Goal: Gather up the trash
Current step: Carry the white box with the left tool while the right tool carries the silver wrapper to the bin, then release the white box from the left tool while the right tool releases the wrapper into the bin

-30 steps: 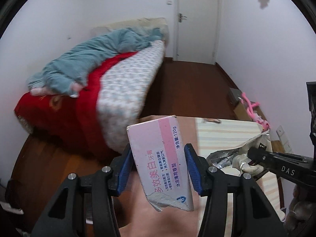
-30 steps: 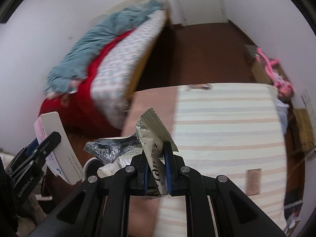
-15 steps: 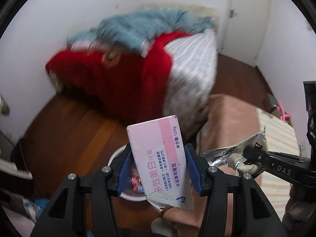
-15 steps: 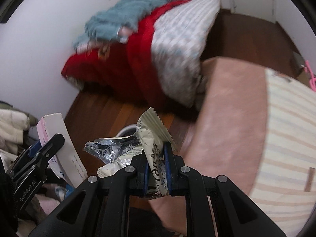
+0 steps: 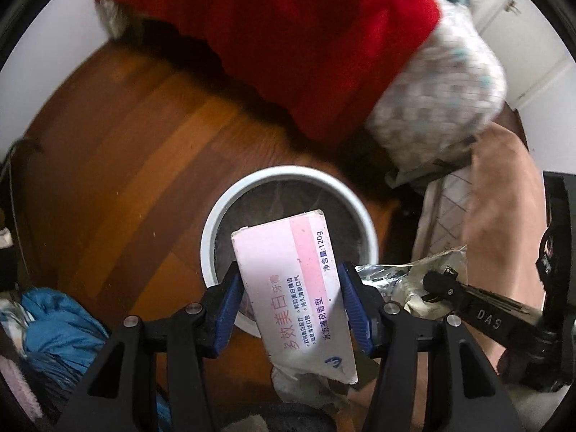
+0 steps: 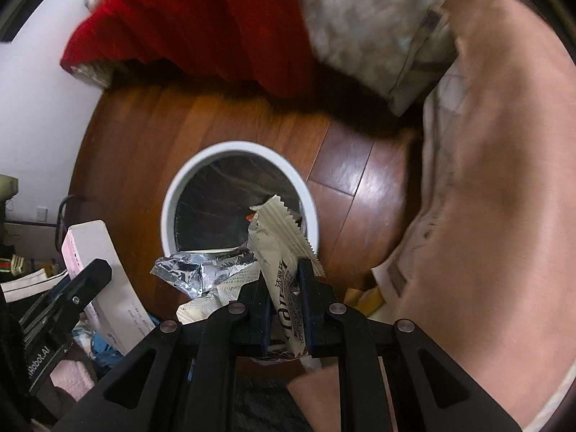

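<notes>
Over the bin, both grippers loaded

Left gripper (image 5: 289, 304) clamps a pink toothpaste box (image 5: 293, 288); right gripper (image 6: 284, 309) pinches a crumpled wrapper (image 6: 279, 252); both hang above the white-rimmed trash bin (image 6: 187, 176) on wooden floor (image 6: 151, 122)

Home bedroom, bed (image 5: 414, 82) with red blanket (image 5: 306, 36), wooden floor (image 5: 126, 165), white waste bin (image 5: 216, 216)
</notes>
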Demonstrator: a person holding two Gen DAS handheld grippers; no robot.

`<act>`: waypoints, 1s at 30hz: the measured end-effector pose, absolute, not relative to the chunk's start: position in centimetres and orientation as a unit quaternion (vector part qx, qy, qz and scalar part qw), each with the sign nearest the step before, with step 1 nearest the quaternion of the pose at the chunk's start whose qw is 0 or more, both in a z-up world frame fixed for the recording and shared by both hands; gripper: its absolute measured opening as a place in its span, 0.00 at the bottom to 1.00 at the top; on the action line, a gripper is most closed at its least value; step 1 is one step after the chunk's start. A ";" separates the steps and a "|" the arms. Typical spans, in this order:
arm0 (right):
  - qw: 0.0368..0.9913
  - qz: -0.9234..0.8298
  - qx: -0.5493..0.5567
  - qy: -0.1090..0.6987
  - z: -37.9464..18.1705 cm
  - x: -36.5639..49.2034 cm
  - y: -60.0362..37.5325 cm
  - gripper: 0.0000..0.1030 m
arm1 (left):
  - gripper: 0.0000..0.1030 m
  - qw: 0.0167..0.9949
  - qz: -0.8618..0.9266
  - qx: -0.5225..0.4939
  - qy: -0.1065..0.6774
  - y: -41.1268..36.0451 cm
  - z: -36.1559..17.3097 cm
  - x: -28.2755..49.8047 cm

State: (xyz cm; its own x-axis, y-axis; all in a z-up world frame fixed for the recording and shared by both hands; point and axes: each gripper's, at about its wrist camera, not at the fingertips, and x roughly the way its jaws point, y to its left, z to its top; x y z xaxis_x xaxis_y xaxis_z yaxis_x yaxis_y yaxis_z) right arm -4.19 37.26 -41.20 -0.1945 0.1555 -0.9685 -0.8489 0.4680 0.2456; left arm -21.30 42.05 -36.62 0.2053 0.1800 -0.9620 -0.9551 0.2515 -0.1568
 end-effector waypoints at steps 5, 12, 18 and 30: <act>0.556 0.430 -0.284 0.652 -44.8 -5.2 40.0 0.18 | 0.93 0.624 0.452 -0.459 0.443 44.0 -38.3 -22.8; 0.534 0.456 -0.268 0.660 -45.9 -5.9 42.1 0.82 | 0.93 0.606 0.496 -0.446 0.433 43.8 -37.3 -25.9; 0.545 0.472 -0.296 0.627 -43.3 -6.3 41.0 1.00 | 0.94 0.594 0.517 -0.430 0.442 41.9 -36.5 -27.6; 0.557 0.505 -0.329 0.572 -35.7 -8.0 36.1 1.00 | 0.93 0.617 0.502 -0.416 0.441 37.4 -31.8 -27.5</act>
